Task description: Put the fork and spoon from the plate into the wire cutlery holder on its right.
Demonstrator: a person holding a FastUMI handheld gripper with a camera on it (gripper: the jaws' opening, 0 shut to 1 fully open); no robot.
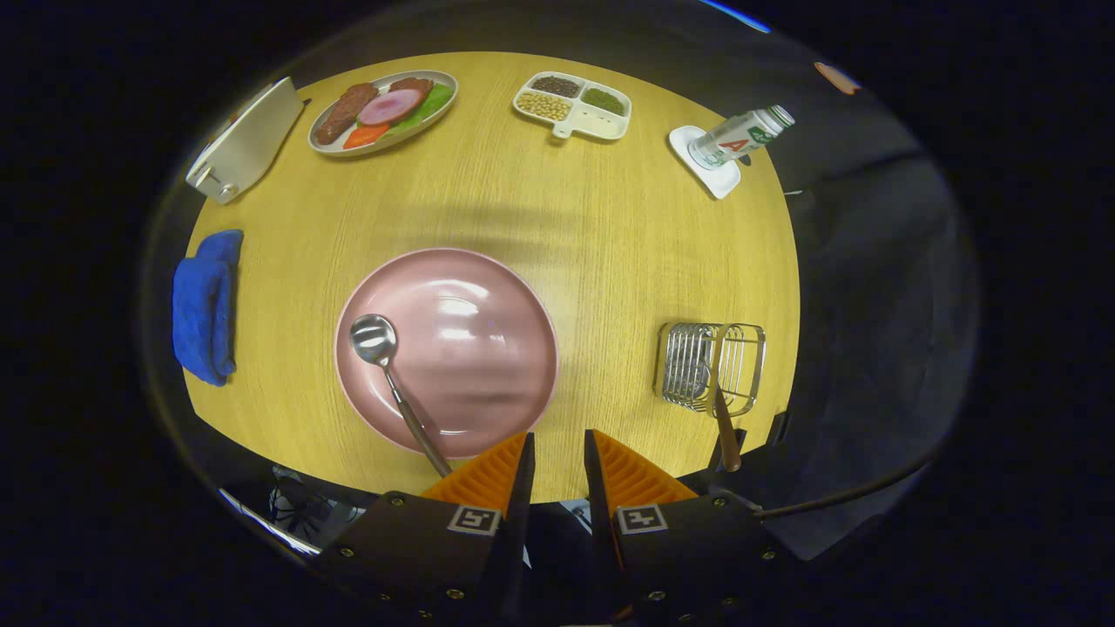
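Gripper view: gripper point(557, 453) slightly open, holding nothing, at desk's near edge; spoon point(396, 383) on plate point(488, 348); fork point(725, 418) in holder point(697, 366).

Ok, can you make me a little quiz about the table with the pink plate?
1. True or false: the spoon lies on the pink plate.
2. What already stands in the wire cutlery holder? A) fork B) bottle C) blue cloth
3. Fill in: the gripper holds ____.

Key: 1 true. 2 A, though only its handle shows, so I take it for the fork. 3 nothing; its fingers are apart.
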